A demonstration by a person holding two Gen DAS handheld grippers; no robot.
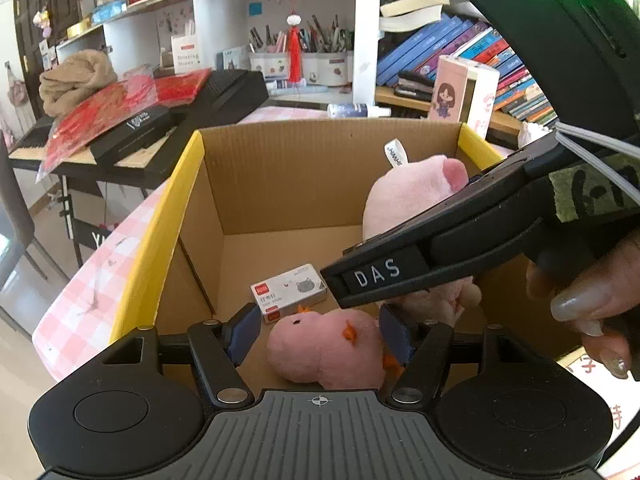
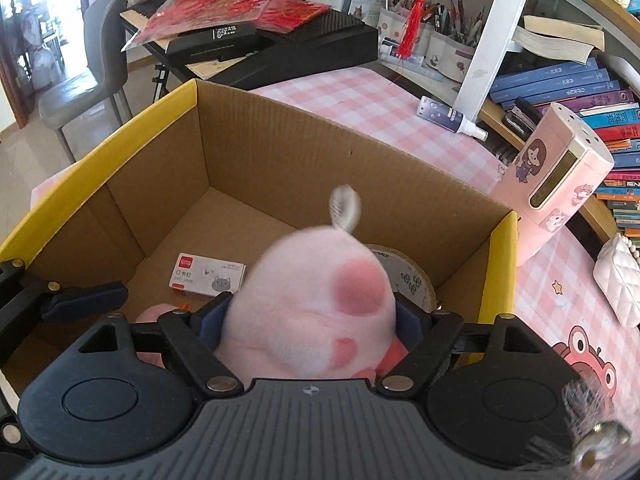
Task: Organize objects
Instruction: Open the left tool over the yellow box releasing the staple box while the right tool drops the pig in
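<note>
Cardboard box [image 1: 280, 184] with yellow-edged flaps is standing open on the pink checked desk [image 2: 360, 104], and both hand-held grippers are reaching down into it. The left hand-held gripper [image 1: 318, 334] is hanging over the near part of the box floor with its blue pads [image 1: 242, 334] spread; a small pink plush toy [image 1: 328, 350] with orange marks is lying between them, and a clear gap is showing on the left side, while on the right I cannot tell whether the pad is touching it. The right hand-held gripper [image 2: 308, 320] is coming in from the right, a hand [image 1: 592, 292] wrapped around its handle. A larger pale pink plush [image 2: 316, 304] with a rosy cheek patch and a white fabric tag is sitting between its blue pads, filling the space from one pad to the other; whether the pads are pressing on it or only flanking it is not clear. A small white staples box [image 1: 289, 292] with a red label is lying flat on the box floor, just beyond the small toy. A roll of tape [image 2: 408, 280] is resting against the right wall of the box, behind the larger plush. Outside, on the desk to the right, a pink cartoon carton [image 2: 556, 200] is standing near the box corner, and a small spray bottle [image 2: 448, 116] is lying farther back.
</note>
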